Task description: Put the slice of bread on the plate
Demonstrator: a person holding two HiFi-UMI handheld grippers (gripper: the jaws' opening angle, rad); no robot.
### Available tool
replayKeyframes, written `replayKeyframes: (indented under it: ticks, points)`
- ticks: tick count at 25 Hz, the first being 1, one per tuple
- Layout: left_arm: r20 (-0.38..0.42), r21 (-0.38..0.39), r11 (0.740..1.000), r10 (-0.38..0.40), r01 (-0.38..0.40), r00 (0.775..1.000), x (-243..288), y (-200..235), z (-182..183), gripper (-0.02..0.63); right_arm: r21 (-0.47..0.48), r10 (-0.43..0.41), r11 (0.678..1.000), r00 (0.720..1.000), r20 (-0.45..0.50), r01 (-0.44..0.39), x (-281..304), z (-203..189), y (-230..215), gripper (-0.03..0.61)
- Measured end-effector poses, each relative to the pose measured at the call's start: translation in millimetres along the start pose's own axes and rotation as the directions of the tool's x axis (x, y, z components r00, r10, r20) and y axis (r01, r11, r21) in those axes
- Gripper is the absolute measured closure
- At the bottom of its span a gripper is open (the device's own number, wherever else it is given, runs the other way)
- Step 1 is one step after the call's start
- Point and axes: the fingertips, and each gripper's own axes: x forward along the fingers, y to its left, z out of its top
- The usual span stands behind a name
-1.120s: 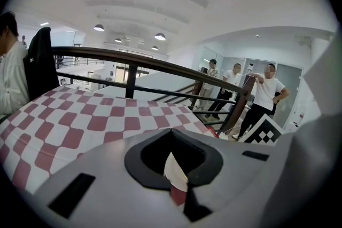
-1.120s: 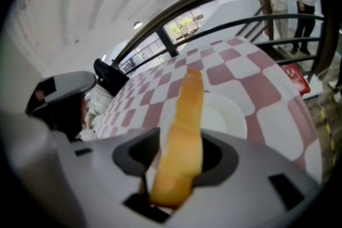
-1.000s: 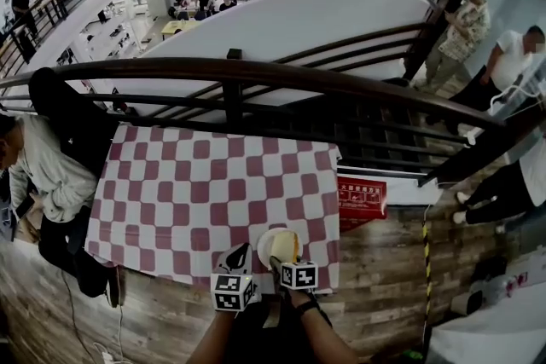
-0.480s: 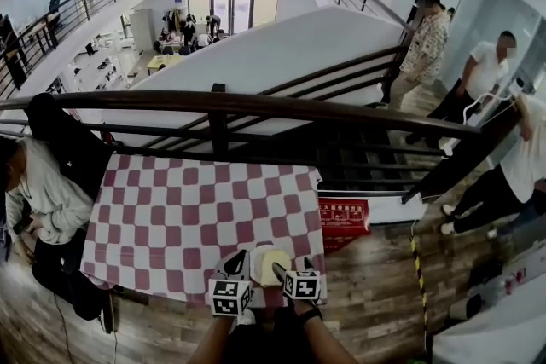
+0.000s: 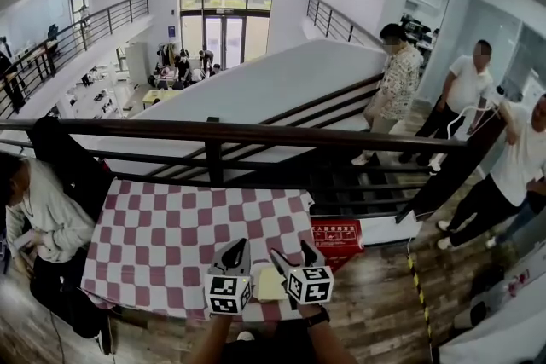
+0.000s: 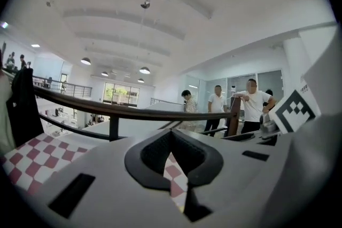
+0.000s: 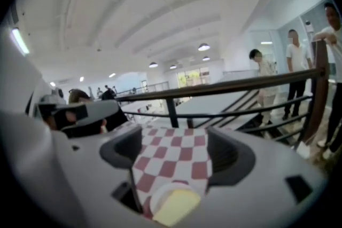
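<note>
cloth [image 5: 188,226]: checked fabric, matt, lying flat
slice of bread [image 7: 174,208]: pale, soft-looking, matt
plate [image 7: 155,201]: white, smooth
handrail [image 5: 256,132]: dark, smooth, faint sheen; wood or metal unclear
floor [image 5: 375,294]: wood-grain planks, matt
left gripper [image 6: 171,136]: grey plastic shell, matt; fingers [image 6: 147,155] black, matt

The slice of bread [image 5: 271,284] is seen lying on the plate [image 5: 256,277], set at the checkered table's [image 5: 171,234] near edge, railing [image 5: 256,135] beyond.
</note>
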Motion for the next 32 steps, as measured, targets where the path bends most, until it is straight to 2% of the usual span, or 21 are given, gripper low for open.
replayKeyframes:
  ticks: [3, 5, 7, 8, 11, 14, 19, 23, 28, 32]
  points:
    - [0.061, 0.033, 0.999, 0.014, -0.016, 0.998, -7.0, -3.1, 25.0, 0.595, 0.006, 0.043, 0.999, 0.996, 0.075, -0.043, -15.5, 27.3, 20.3, 0.359]
    - [0.086, 0.039, 0.999, -0.002, -0.002, 0.996, -16.8, -7.4, 44.9, 0.595, -0.021, 0.048, 0.999, 0.991, 0.122, -0.045, -31.0, 45.7, 35.5, 0.42]
    - [0.104, 0.043, 0.999, -0.008, 0.003, 0.995, -25.7, -9.9, 59.1, 0.595, -0.062, 0.047, 0.997, 0.984, 0.17, -0.037, -42.4, 62.3, 46.6, 0.52]
    - [0.109, 0.044, 0.999, -0.009, 0.004, 0.994, -25.5, -10.7, 60.9, 0.595, -0.077, 0.052, 0.996, 0.98, 0.193, -0.038, -43.9, 68.2, 47.9, 0.537]
    - [0.113, 0.047, 0.999, -0.008, 0.003, 0.994, -19.3, -13.5, 57.9, 0.595, -0.101, 0.063, 0.994, 0.965, 0.256, -0.038, -46.4, 81.2, 46.2, 0.563]
    - [0.103, 0.065, 0.998, -0.009, 0.002, 0.995, -19.4, -15.3, 56.7, 0.595, -0.132, 0.033, 0.991, 0.956, 0.293, 0.006, -53.4, 92.2, 48.5, 0.565]
    - [0.07, 0.061, 0.998, -0.014, 0.01, 0.997, -19.0, -19.2, 43.0, 0.595, -0.173, 0.04, 0.985, 0.959, 0.279, 0.009, -52.7, 90.2, 54.5, 0.565]
    - [0.089, 0.055, 0.998, -0.026, 0.021, 0.996, -20.9, -21.0, 44.7, 0.595, -0.188, 0.077, 0.982, 0.948, 0.307, -0.019, -52.7, 91.0, 63.3, 0.565]
    - [0.083, 0.061, 0.998, -0.012, 0.007, 0.996, -20.5, -16.0, 39.2, 0.595, -0.2, 0.055, 0.98, 0.94, 0.337, 0.015, -50.3, 93.0, 61.5, 0.565]
    - [0.055, 0.059, 0.998, -0.003, -0.001, 0.998, -16.8, -10.4, 29.3, 0.595, -0.178, 0.035, 0.984, 0.947, 0.319, 0.023, -41.5, 84.0, 56.3, 0.565]
